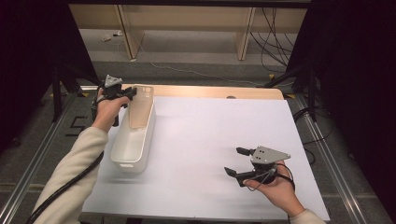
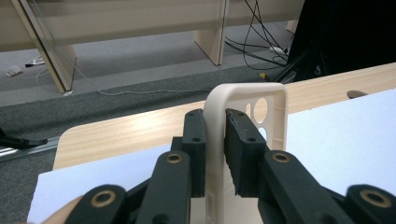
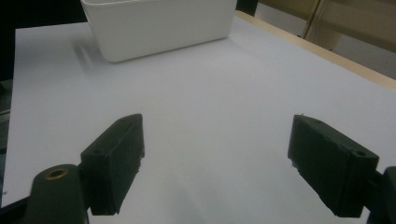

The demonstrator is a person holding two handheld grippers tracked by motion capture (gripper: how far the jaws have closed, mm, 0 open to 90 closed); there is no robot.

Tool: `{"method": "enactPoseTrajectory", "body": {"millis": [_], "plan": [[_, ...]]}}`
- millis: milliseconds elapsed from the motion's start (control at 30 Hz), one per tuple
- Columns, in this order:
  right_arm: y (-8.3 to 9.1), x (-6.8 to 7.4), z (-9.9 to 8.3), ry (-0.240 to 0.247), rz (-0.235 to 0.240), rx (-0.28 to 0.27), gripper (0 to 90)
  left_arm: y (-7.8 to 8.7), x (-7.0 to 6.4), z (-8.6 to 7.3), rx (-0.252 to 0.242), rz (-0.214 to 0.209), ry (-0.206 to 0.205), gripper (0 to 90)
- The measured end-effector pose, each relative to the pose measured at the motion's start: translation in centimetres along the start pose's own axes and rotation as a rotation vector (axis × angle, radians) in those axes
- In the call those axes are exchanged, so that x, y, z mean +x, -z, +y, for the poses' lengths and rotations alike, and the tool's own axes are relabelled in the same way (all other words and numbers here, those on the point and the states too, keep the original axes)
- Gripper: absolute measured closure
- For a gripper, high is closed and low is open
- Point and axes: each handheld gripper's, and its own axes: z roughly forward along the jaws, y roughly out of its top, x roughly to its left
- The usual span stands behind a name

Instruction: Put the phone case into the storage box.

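Observation:
A beige phone case (image 1: 141,106) with camera cut-outs hangs tilted over the far end of a white rectangular bin (image 1: 132,151). My left gripper (image 1: 127,94) is shut on the case's edge; in the left gripper view the jaws pinch its rim (image 2: 215,126), and the case (image 2: 266,114) rises above them. My right gripper (image 1: 236,161) hovers low over the white sheet (image 1: 210,140) at the near right, open with nothing between its fingers (image 3: 114,158). From there the bin (image 3: 159,25) stands farther off.
The white sheet covers most of a wooden table (image 1: 210,91) whose far edge is bare. Beyond it are a grey carpeted floor, wooden furniture legs (image 1: 245,32) and loose cables (image 1: 275,37). Metal rails (image 1: 336,163) run along both sides of the table.

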Motion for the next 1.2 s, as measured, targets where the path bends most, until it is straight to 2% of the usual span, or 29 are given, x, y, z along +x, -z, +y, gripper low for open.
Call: {"method": "enactPoseTrajectory", "body": {"millis": [433,567,800,933,1033,1200], "plan": [[0.0,-0.1,-0.1,-0.002,-0.004,0.004,19.8,-0.2,-0.3,0.0,0.016,0.01,-0.007,71.2],[0.0,-0.1,-0.1,-0.001,-0.001,0.004,19.8,-0.3,-0.7,0.0,0.031,0.028,0.008,67.0],[0.0,-0.1,-0.1,-0.004,-0.005,0.003,19.9,-0.9,-1.2,0.2,0.07,0.037,-0.011,51.2],[0.0,-0.1,-0.1,-0.003,-0.005,0.005,19.9,-1.0,-1.4,0.5,0.095,0.029,-0.042,42.7],[0.0,-0.1,-0.1,-0.003,-0.004,0.004,19.9,-0.9,-1.1,0.8,0.098,0.007,-0.077,39.1],[-0.1,-0.1,-0.1,-0.003,-0.005,0.005,19.9,-0.4,-1.1,1.4,0.078,0.002,-0.065,38.6]]}}
